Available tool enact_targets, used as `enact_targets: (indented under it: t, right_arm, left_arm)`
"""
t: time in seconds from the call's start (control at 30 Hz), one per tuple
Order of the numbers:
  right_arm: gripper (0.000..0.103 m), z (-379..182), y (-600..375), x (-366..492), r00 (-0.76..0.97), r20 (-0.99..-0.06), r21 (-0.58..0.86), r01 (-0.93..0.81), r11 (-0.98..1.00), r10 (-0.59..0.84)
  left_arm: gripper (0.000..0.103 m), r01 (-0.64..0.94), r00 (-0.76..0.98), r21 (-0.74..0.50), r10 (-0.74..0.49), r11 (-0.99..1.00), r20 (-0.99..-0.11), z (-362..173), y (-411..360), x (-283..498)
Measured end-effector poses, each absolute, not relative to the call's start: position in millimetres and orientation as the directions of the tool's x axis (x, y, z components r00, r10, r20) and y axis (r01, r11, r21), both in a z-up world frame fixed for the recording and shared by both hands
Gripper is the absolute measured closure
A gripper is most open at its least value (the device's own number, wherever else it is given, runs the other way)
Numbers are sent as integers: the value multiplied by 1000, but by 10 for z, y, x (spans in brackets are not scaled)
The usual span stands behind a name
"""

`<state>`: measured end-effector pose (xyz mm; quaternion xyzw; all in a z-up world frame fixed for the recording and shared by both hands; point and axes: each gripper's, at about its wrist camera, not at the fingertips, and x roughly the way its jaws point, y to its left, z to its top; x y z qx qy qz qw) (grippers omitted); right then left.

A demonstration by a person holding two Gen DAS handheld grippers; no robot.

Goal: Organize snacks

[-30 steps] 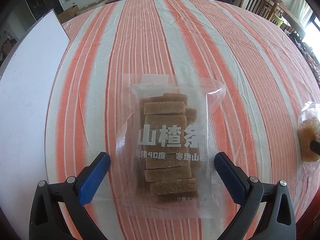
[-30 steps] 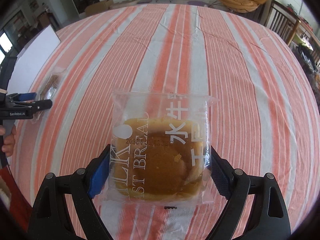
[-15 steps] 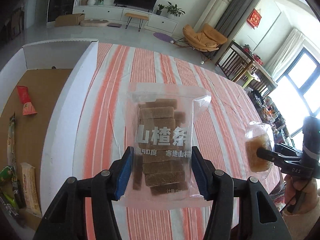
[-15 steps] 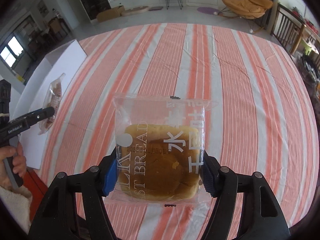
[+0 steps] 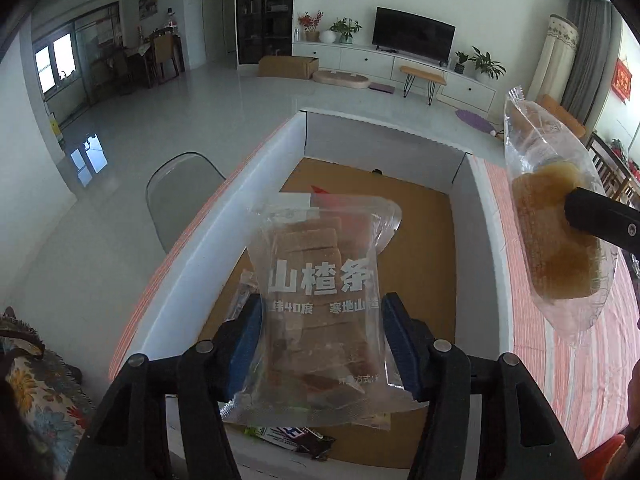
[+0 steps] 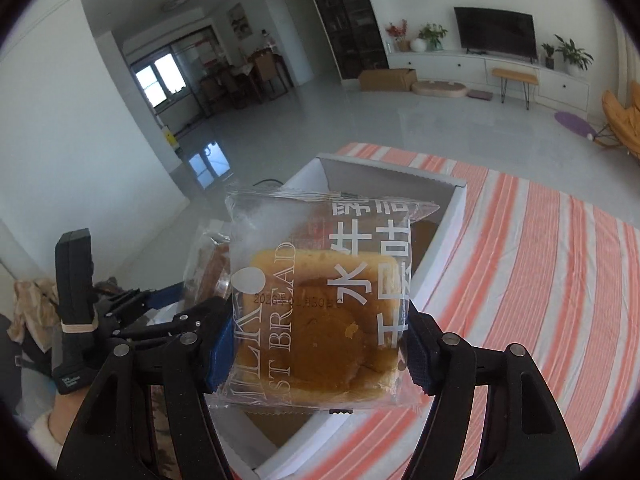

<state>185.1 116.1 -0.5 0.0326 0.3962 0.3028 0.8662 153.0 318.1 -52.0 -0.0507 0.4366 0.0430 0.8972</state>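
Hawthorn-strip bag clamped between left tongs, bread packet between right tongs, above box.

The white box is open on top, with bare brown floor across its middle and far end. Its 4 upright walls block entry from the sides. Wrapped snacks lie at the box's near end, just beside the near wall.

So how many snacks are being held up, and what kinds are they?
Bags of brown snack bars: 1
Packs of bread: 1
Total held: 2, one in the left gripper, one in the right gripper, above the white box.
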Motion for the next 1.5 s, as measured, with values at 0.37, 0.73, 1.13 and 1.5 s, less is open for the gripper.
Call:
enact_targets:
  t: [0.37,0.73,1.13,1.5]
  right_arm:
    - [21,-270,1150,1885,550,-707,190,-458,868,445]
    - [17,-107,1109,1547,595,-698,42,-522,852,399]
    - [17,-150,1259,1289,586,-697,19,-562,827,414]
    - [17,-312,1434,1251,517,-769,60,-527,848,376]
  left_arm:
    - [9,-143,747,-26,91,989,-659,-484,3172,1041]
    - [0,-215,779,51,203,975,-593,-317,2932,787]
    - [0,-291,765,118,305,949,-567,-316,3009,632]
    - [0,-257,683,67,230,964,-693,-454,3160,691]
